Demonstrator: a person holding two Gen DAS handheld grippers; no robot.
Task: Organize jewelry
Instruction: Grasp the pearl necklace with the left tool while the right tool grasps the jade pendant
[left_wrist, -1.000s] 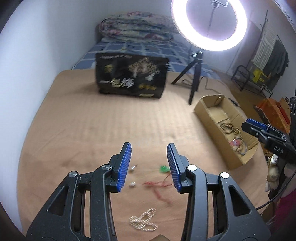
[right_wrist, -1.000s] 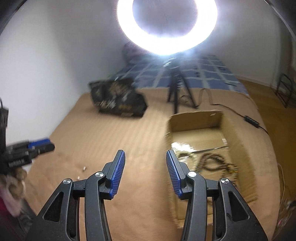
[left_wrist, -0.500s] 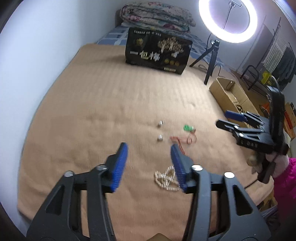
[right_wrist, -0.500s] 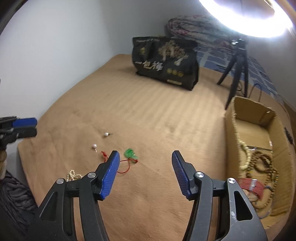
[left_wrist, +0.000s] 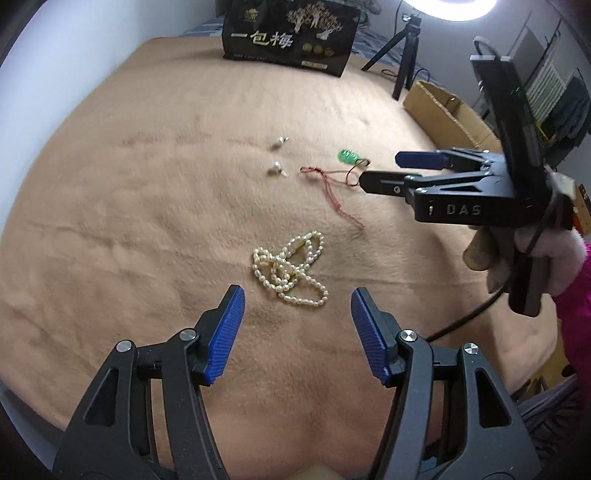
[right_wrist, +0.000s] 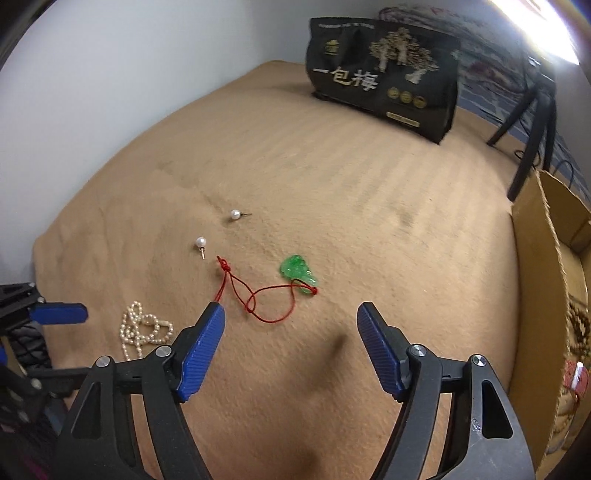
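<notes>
A pearl necklace (left_wrist: 290, 267) lies bunched on the tan blanket, just ahead of my open left gripper (left_wrist: 297, 306); it also shows in the right wrist view (right_wrist: 142, 328). A green pendant (right_wrist: 297, 271) on a red cord (right_wrist: 258, 295) lies just ahead of my open right gripper (right_wrist: 290, 328). Two pearl stud earrings (right_wrist: 200, 242) (right_wrist: 235, 214) lie beyond the cord. In the left wrist view the pendant (left_wrist: 347, 157) sits beside the right gripper (left_wrist: 384, 171). Both grippers are empty.
A cardboard box (right_wrist: 543, 266) with bead strings inside stands at the right; it also shows in the left wrist view (left_wrist: 443, 110). A black printed bag (right_wrist: 384, 74) stands at the back. A ring-light tripod (left_wrist: 402, 55) stands near the box. A white wall runs along the left.
Both grippers have come down and closer to the jewelry, and their jaws have opened wider. The right gripper swung from the box toward the pendant.
</notes>
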